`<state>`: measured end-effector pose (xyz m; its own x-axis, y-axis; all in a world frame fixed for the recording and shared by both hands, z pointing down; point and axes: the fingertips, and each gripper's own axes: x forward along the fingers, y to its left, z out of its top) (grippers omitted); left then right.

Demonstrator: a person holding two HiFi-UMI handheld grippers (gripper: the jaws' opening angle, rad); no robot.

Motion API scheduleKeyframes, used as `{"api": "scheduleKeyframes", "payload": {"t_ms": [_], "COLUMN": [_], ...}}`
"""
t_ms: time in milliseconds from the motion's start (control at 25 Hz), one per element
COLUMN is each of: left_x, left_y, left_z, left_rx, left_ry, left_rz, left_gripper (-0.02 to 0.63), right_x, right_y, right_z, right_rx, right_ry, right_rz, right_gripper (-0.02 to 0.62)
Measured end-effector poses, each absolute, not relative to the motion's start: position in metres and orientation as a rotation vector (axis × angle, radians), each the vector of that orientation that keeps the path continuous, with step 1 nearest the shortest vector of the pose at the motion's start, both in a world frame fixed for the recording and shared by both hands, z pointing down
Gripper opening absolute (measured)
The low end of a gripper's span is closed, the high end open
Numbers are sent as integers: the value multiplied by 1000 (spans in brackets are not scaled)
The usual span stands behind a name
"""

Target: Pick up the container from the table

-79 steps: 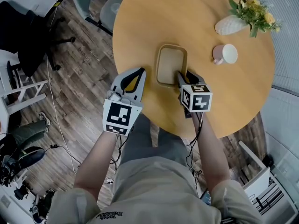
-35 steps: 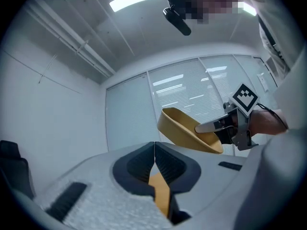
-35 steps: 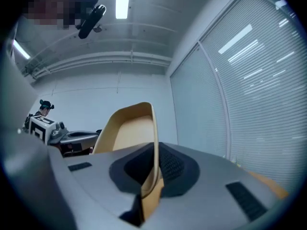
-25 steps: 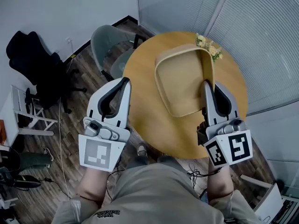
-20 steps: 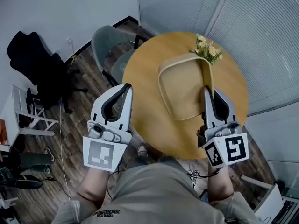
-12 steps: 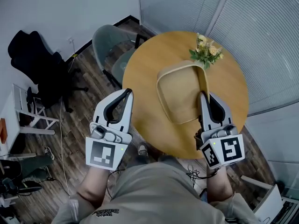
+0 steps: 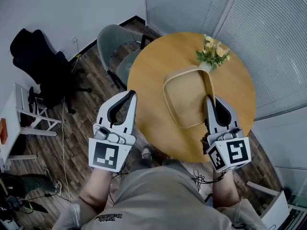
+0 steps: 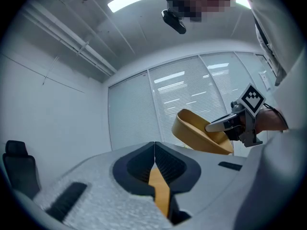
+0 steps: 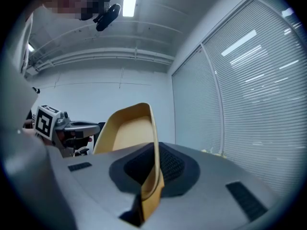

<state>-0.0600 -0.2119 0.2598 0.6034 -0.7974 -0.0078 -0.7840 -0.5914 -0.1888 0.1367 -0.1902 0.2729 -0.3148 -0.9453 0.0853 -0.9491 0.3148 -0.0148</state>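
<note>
- Tan, shallow and rectangular with rounded corners, the container [image 7: 188,96] is off the tabletop [image 7: 153,61] and held in the air above it, tilted, with its open side towards the person.
- It looks like a light, stiff tray with thin walls and nothing visible inside. One rim grip seems enough to carry it, though the smooth wall could pivot or slip if the hold loosens.
- The right hand-held gripper [image 7: 207,99] is clenched on the container's right long wall. The right gripper view shows the thin rim pinched edge-on between the jaws.
- A hold near the middle of that wall should balance best. A corner grip would probably let the tray swing.
- The left hand-held gripper [image 7: 130,94] hangs well apart to the left, its jaws pressed together on nothing.
- A flower vase [image 7: 212,54] stands at the tabletop's far side, and a grey chair [image 7: 112,42] is tucked beside the table.
</note>
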Motion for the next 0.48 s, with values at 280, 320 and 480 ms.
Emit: {"api": "scheduleKeyframes", "payload": {"t_ms": [280,320,480], "left_x": [-56,-55,-56], "left_y": [-206,-204,-200], "left_z": [263,264,260], "left_rx": [-2665,-2665,-2660], "left_ry": [1308,1307,1303], "left_rz": [-131,-132,-123], "left_gripper": [20,20,20], "right_x": [139,139,137], "right_y": [-186,-185,-179], "right_z": [272,272,269], "right_rx": [1800,1801,1797], "right_ry": [-2502,-2504,-2505], "right_rz": [86,82,75], "right_gripper": [35,35,35]}}
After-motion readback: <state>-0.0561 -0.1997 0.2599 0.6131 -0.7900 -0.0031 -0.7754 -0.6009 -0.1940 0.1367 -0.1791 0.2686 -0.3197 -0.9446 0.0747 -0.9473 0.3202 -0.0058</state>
